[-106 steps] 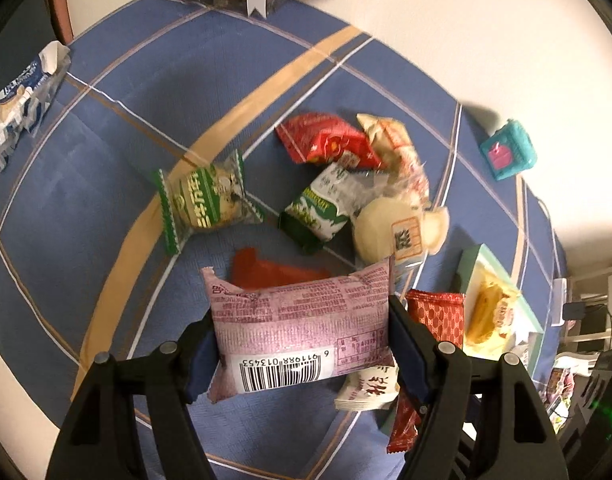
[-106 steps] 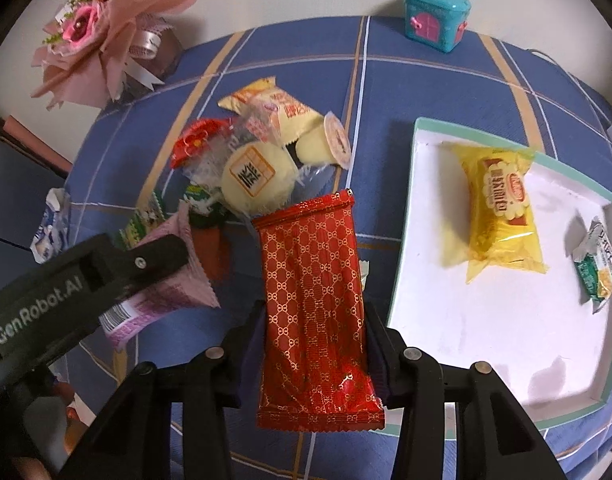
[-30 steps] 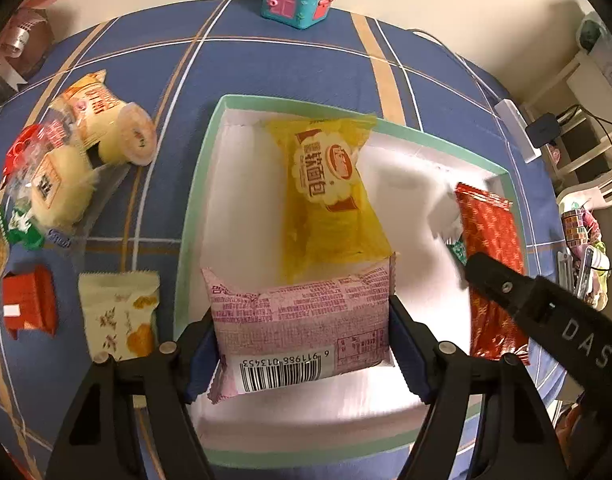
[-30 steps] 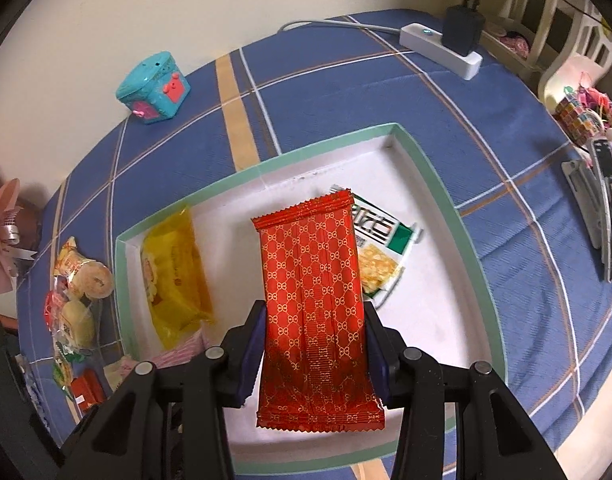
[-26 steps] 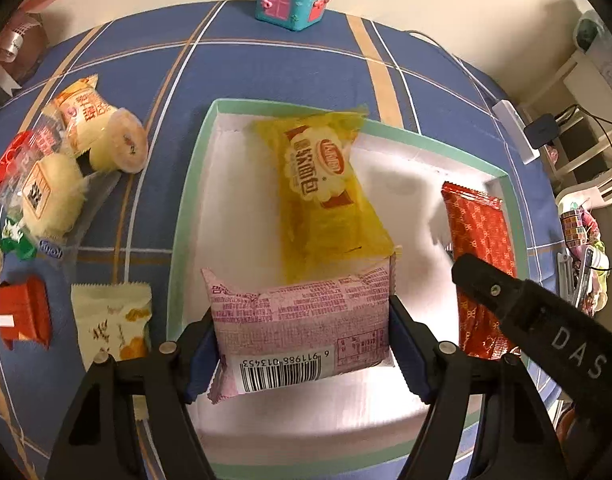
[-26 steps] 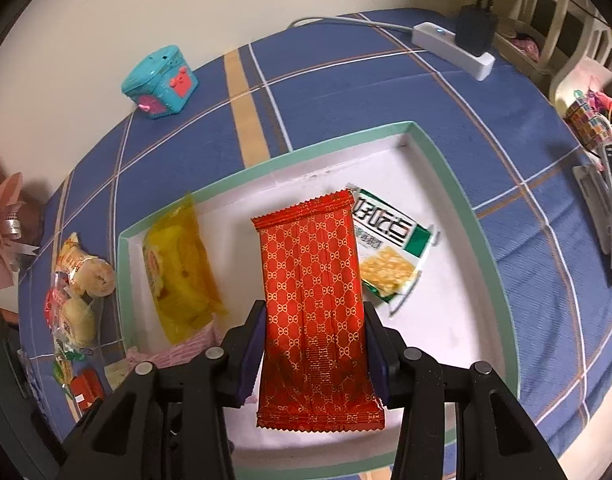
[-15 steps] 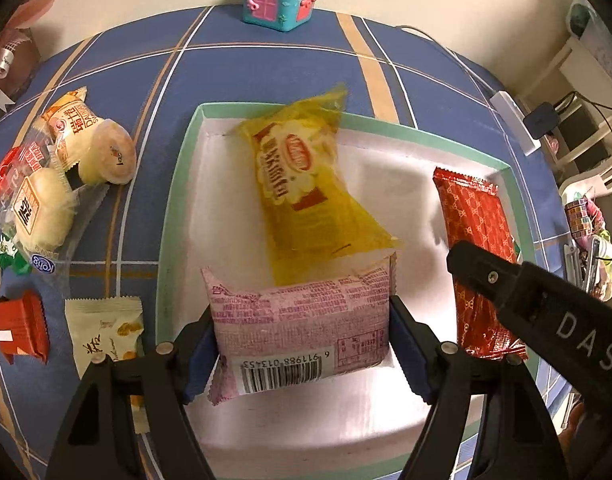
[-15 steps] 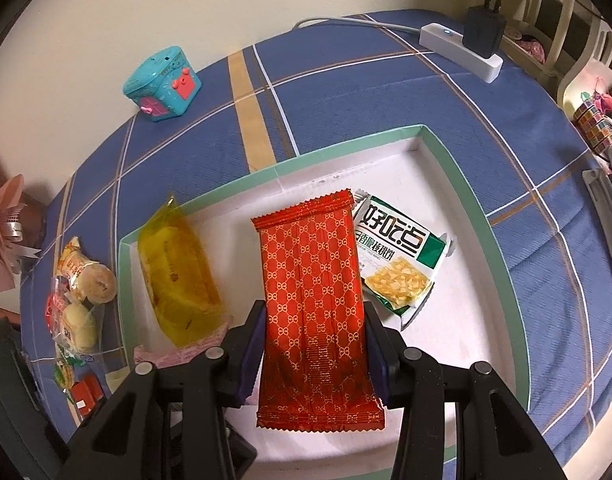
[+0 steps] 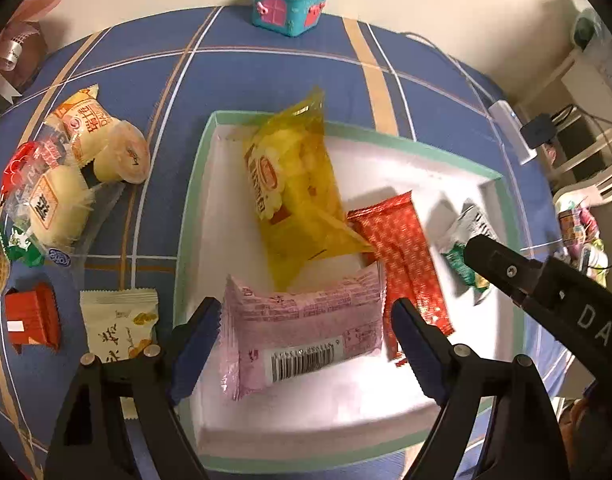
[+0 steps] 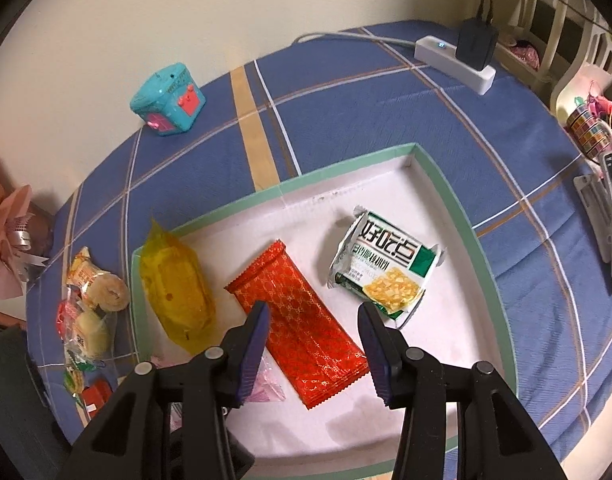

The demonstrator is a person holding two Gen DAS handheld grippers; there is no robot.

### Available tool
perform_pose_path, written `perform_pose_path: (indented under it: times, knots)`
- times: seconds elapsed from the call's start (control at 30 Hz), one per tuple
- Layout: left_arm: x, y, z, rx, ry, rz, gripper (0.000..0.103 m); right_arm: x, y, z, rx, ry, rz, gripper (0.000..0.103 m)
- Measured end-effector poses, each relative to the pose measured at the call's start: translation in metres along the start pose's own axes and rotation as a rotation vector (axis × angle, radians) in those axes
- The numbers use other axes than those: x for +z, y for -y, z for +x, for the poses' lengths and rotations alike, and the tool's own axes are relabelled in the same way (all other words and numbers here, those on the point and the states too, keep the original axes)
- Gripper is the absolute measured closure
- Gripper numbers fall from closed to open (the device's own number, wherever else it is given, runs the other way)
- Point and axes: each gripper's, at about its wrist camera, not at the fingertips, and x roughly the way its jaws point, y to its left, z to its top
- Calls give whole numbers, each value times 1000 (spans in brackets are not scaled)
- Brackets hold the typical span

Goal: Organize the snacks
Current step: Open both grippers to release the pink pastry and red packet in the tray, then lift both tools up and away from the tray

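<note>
My left tool (image 9: 306,332) is opening; its blue pads stand off both ends of the pink snack packet (image 9: 306,332), which lies between them on the floor of the white tray (image 10: 446,200), barcode up. My right tool (image 10: 312,334) stands open too, with clear gaps on either side of the red snack packet (image 10: 302,328) below it; that packet rests flat and slanted on the tray floor, not pinched.

Also in the tray, the yellow bread packet (image 9: 298,196) leans across its far left corner, its near end just beside the pink packet and touching the red one. The green-and-white cracker packet (image 10: 386,268) lies to the right of the red packet, close to my right tool's right finger (image 10: 376,348).

Outside the tray on the blue plaid tabletop (image 9: 246,76), a cluster of unsorted snacks (image 9: 66,172) sits to the left, with a cream sachet (image 9: 118,324) and a small red packet (image 9: 34,316) nearer me. A teal toy house (image 9: 292,0) stands at the far edge, and a white power strip (image 10: 454,60) lies on the right.
</note>
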Motion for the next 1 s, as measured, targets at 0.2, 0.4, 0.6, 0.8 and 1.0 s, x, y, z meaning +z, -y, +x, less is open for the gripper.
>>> perform_pose_path:
  times: [0.2,0.4,0.6,0.8,1.0]
  knots:
    - [6,-1,-19,-12,17,-14,16,2,-2,-17,0,34,-11,53]
    - [10,-28,-34,30,37,-109,16,0,-2,-25,-10,43,-14,54]
    - [11,-69,-48,87,63,-231,16,-6,-4,-20,-37,18,-30,54]
    - [9,-93,-59,159,91,-263,16,-14,-17,-3,-41,-36,-73,44]
    - [8,-103,-55,163,93,-285,12,-16,-20,-2,-40,-14,-81,10]
